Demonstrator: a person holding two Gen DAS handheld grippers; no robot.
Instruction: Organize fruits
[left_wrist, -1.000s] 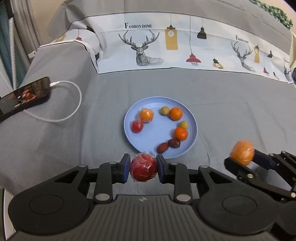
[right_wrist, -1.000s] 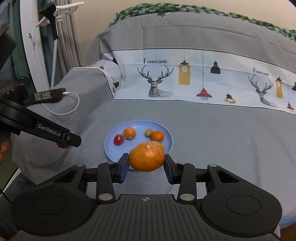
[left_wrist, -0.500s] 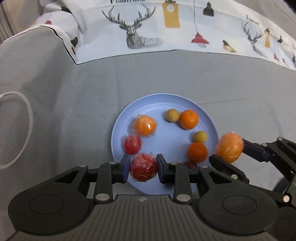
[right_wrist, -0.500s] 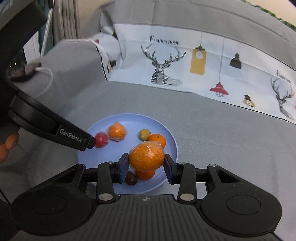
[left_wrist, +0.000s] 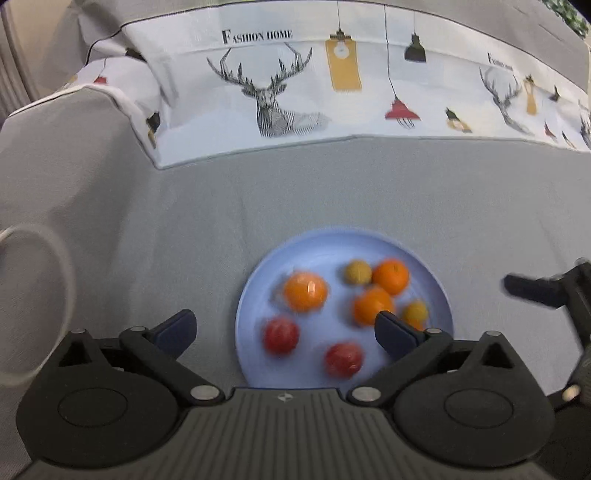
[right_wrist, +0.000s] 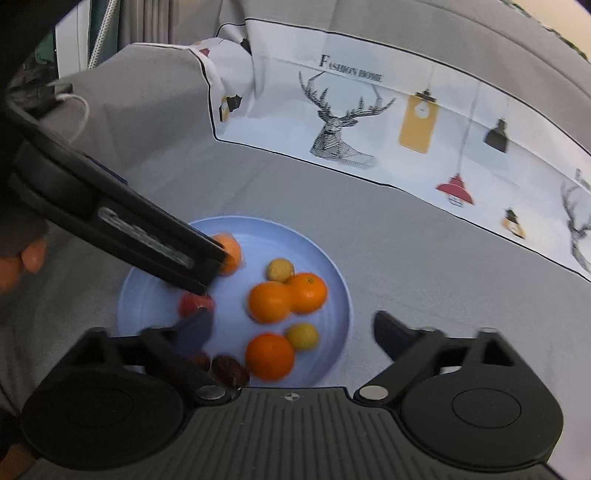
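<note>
Now both grippers' jaws have just been opening and stand wide apart, empty: left gripper (left_wrist: 284, 330), right gripper (right_wrist: 293, 330). Round, blurred fruits, oranges (right_wrist: 269, 302) and red ones (left_wrist: 343, 359), lie on the blue plate (left_wrist: 258, 369) atop the bed, with no clear long axis.

Black hand-held gripper (left_wrist: 284, 334) (ribbed grey housing), silver screws, dark blue fingertips (left_wrist: 388, 330)

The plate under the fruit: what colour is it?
Light blue plate, plain, clearest in the right wrist view.
</note>
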